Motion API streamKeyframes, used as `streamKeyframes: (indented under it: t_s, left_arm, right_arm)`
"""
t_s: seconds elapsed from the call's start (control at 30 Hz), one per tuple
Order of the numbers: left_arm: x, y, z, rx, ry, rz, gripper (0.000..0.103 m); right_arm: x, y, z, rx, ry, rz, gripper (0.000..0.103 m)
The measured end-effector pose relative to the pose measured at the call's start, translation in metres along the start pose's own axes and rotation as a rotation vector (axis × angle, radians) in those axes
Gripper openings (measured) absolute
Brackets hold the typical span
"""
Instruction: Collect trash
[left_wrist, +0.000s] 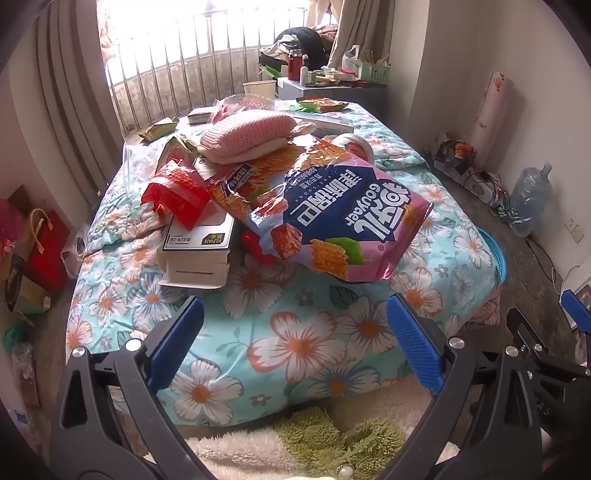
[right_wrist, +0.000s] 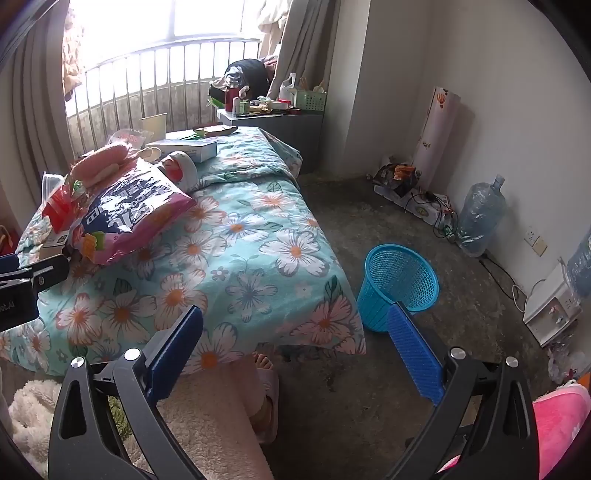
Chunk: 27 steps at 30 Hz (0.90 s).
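A heap of trash lies on the floral quilt (left_wrist: 295, 347). On top is a big pink and blue snack bag (left_wrist: 332, 221), also seen from the right wrist as the snack bag (right_wrist: 125, 218). Beside it are a crumpled red wrapper (left_wrist: 177, 192) and a white box (left_wrist: 199, 243). A green wrapper (left_wrist: 157, 129) lies at the far edge. My left gripper (left_wrist: 295, 314) hangs open over the quilt, short of the bag, with nothing between its fingers. My right gripper (right_wrist: 295, 321) is open and empty over the bed's corner. The blue mesh basket (right_wrist: 399, 280) stands on the floor just beyond its right finger.
A pink knitted piece (left_wrist: 251, 133) and a paper cup (left_wrist: 259, 88) sit farther back on the bed. A cluttered side table (right_wrist: 269, 114) stands by the railing. A water jug (right_wrist: 480, 218) and cables line the right wall. A person's slippered foot (right_wrist: 264, 387) is below the bed's edge.
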<state>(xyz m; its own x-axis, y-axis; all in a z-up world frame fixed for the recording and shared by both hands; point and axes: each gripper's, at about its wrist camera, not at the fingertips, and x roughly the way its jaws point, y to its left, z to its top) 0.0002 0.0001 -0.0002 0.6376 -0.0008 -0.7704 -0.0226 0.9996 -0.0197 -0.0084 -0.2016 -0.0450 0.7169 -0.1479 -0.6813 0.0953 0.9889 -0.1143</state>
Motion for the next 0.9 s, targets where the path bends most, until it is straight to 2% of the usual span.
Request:
streamKeyframes:
  t_s: [0.9]
  left_arm:
    - [0.0033,0.0018,-0.0013,0.008,0.018,0.029,0.094]
  right_arm:
    - [0.0007,0.0021,-0.001,0.0,0.003,0.002,0.097]
